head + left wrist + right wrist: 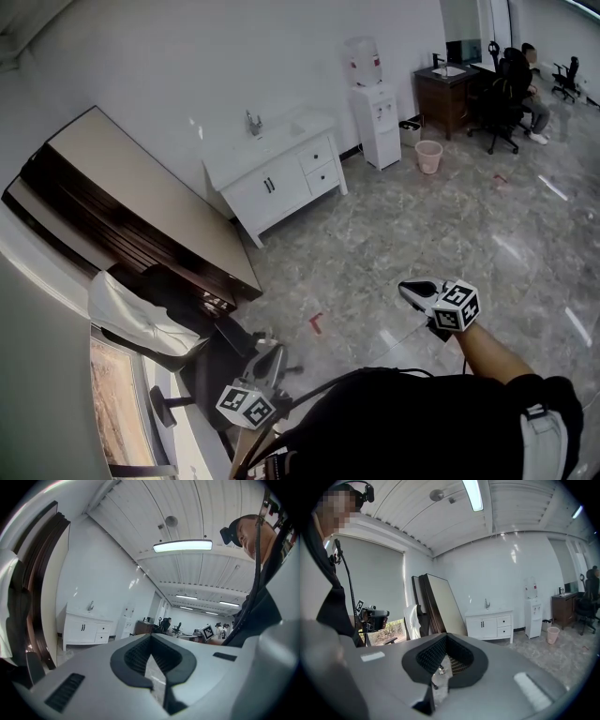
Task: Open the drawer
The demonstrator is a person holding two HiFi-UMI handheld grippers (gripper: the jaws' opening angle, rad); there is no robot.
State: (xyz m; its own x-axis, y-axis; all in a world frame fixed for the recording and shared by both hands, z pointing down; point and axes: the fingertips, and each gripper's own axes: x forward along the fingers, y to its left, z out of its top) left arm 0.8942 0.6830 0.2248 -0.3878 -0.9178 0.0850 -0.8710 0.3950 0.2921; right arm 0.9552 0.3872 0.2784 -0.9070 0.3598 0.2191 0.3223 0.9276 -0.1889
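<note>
Left gripper (270,358) and right gripper (411,288), each with jaws pressed together and nothing between them; same closed state in the left gripper view (150,667) and the right gripper view (443,667).

Drawers (321,166), two stacked and both shut, in the right end of a white vanity cabinet (272,187) against the wall, well ahead of both grippers across the marble floor (394,225); left of the jaw line in the left gripper view (101,633), right of it in the right gripper view (504,626).

Between grippers and cabinet only bare floor and a small red floor mark (316,323). Leaning dark-edged panels (141,202) ahead and left of the left gripper; a chair draped in white cloth (131,314) just beside it. Beyond the cabinet, ahead of the right gripper: water dispenser (375,112), pink bin (428,155), dark desk (448,94), seated person (530,89).

Left gripper view only: right gripper's marker cube (206,631) and far office ceiling lights. Right gripper view only: blinded window (370,588).
</note>
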